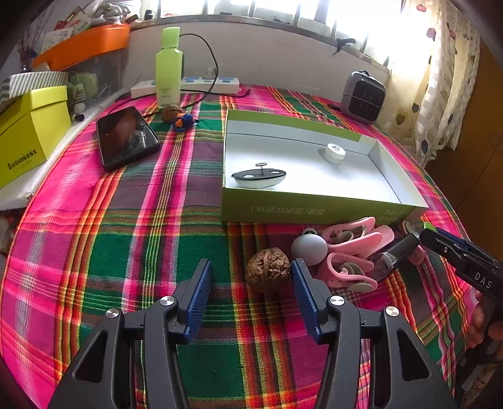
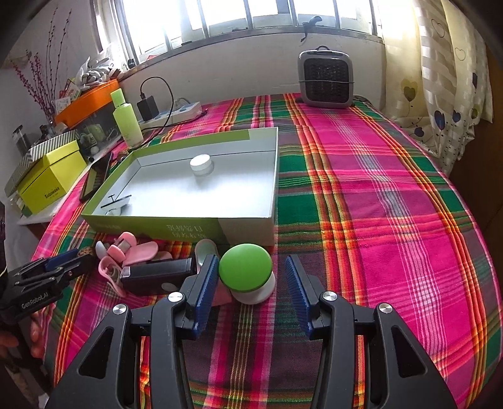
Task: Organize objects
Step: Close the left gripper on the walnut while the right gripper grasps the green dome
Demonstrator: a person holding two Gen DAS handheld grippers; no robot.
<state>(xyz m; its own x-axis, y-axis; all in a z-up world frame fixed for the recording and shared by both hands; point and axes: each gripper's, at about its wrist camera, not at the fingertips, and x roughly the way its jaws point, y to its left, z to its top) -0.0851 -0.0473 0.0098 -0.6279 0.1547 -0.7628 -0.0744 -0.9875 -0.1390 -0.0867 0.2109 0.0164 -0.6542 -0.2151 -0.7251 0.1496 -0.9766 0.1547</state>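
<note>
Tabletop [image 2: 377, 195]: covered by a plaid cloth in pink, green and orange stripes, running back to a pale wall under a barred, brightly lit window [image 2: 251, 15].

Landmark: open green box [image 1: 314, 210] with white interior, near the middle of the cloth.
- Inside the box: a white round jar [image 1: 334, 153] toward the back; a black-and-white oval dish [image 1: 259, 178] at the near left corner.
- Just in front of the box: pink clips [image 1: 352, 251], a white ball [image 1: 309, 247], a walnut [image 1: 268, 269], a black rectangular case [image 2: 157, 274], a green-capped white jar [image 2: 246, 277].
- Left of the box: a black phone [image 1: 125, 138]; beyond it a second walnut [image 1: 171, 112] and a small blue toy [image 1: 184, 122].
- Behind the box, left: a green bottle [image 1: 169, 66] and a white power strip [image 1: 195, 85] at the wall.
- Behind the box, right: a grey heater [image 2: 325, 80]; a patterned curtain [image 2: 446, 94] further right.
- Far left of the box, off the cloth: a yellow box [image 1: 31, 132] and an orange tray [image 1: 85, 44].

Left tongs [image 1: 251, 292]: apart, the first walnut lying between their tips.
Right tongs [image 2: 251, 291]: apart, straddling the green-capped jar without clamping it.
</note>
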